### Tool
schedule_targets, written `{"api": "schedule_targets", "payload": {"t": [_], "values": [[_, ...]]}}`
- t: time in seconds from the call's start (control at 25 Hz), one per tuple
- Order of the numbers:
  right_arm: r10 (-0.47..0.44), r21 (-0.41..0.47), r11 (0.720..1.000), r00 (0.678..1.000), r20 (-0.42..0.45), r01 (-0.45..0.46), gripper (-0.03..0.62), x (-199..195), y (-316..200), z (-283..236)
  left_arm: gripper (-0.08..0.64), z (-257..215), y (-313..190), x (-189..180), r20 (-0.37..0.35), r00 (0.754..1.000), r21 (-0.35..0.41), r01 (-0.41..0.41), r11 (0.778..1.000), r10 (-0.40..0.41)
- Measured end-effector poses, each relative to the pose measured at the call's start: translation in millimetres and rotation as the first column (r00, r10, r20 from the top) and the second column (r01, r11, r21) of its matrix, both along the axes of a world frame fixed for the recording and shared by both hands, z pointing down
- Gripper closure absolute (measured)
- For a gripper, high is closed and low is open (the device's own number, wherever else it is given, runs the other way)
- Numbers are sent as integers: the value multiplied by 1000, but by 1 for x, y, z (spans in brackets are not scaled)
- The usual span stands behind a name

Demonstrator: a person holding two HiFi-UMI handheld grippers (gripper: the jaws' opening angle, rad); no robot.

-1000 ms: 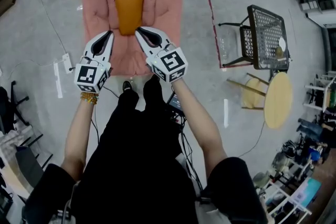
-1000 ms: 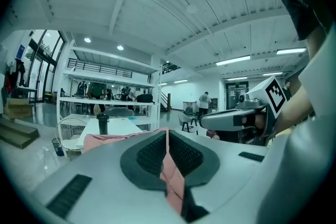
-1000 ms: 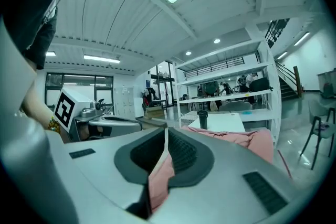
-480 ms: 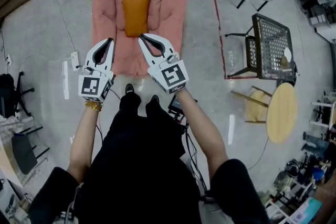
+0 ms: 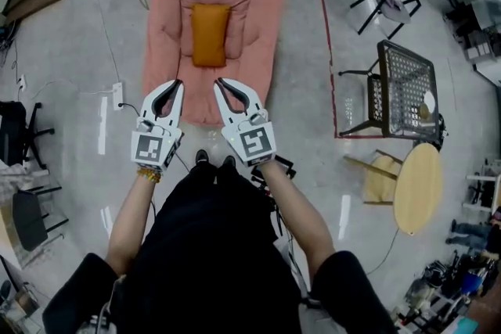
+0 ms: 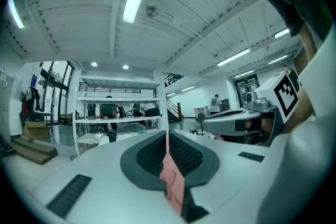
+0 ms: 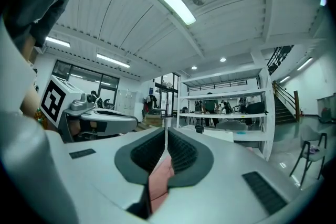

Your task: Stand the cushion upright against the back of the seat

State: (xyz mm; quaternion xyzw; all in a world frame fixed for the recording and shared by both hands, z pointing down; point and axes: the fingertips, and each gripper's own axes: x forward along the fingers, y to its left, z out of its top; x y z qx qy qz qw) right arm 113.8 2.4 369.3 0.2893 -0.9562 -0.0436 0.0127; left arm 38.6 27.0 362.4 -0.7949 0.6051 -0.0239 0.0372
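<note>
Cushion (image 5: pixel 211 35): orange, rectangular, plump, smooth-skinned, with its long side running toward the back. It sits on the far half of the seat (image 5: pixel 258 51), centred between the left and right edges, top end near the back edge. From above I cannot tell whether it leans or lies flat.

Seat: salmon-pink, quilted, with puffy rolls along both sides, resting on a grey polished floor (image 5: pixel 301 137).

Left gripper (image 5: pixel 176 83): white moulded shell, jaws together, nothing held. Its dark ribbed pads (image 6: pixel 184 153) meet, and pink fabric shows only through the gap beneath.

Right gripper (image 5: pixel 219 81): same build, jaws closed and empty.

Both tips are over the seat's near edge, well apart from the cushion.

Off the seat's right edge: black wire-mesh chair (image 5: pixel 403 78) and round pale wooden table (image 5: pixel 417 176).
</note>
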Motion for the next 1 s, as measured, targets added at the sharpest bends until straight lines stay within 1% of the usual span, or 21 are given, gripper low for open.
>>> {"api": "schedule_targets", "payload": {"t": [0.16,0.28,0.32,0.44,0.48,0.6,0.8,1.0], "values": [[26,-43,999,1000,-14,-27,566,-4,11,10,534,5,9,-2,1,1000,-27,-7,1000,8],[57,-81,995,998,-28,-59,569,-7,15,23,534,15,16,-3,18,1000,-117,-11,993,13],[66,-95,993,997,-31,-69,572,-7,17,27,535,20,18,-2,17,1000,-126,-15,992,17],[55,-130,990,997,-45,-60,577,-12,26,42,534,38,21,-4,-15,999,-70,-45,997,44],[41,-146,988,998,-54,-49,577,-15,29,46,534,44,22,-5,-22,999,-68,-50,996,49],[27,-154,987,996,-80,-39,577,-19,37,53,534,56,25,-6,-31,998,-91,-56,994,54],[35,-158,986,995,-90,-49,577,-20,40,58,534,67,30,-5,-37,998,-134,-61,989,57],[35,-175,983,995,-95,-52,577,-22,40,62,534,72,31,-4,-55,997,-139,-66,988,58]]}}
